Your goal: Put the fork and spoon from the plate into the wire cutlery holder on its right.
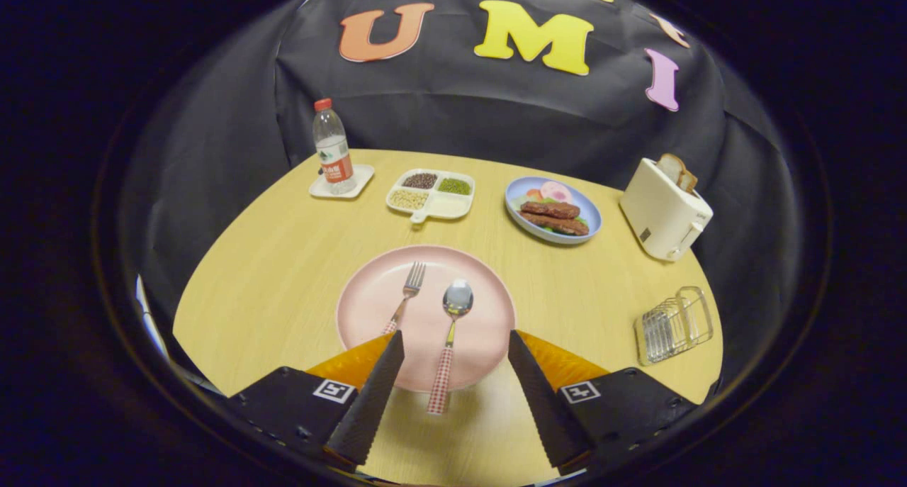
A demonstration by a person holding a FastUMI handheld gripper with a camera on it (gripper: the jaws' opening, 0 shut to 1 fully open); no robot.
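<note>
The gripper (455, 342) hangs above the table with its jaws spread wide — nothing between the fingers (375, 388) is gripped. Both fingers reach forward and slope downward, tips level with each other — neither one touching anything.

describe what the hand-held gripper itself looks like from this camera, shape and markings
The hand-held gripper has two long fingers that taper to narrow pointed tips, spread wide apart over the near rim of the round pink plate. Each finger grows from a blocky black body, and each body carries a small square black-and-white tag marker on top. Orange panels sit behind the fingers where they meet the bodies. No cables visible.
</note>
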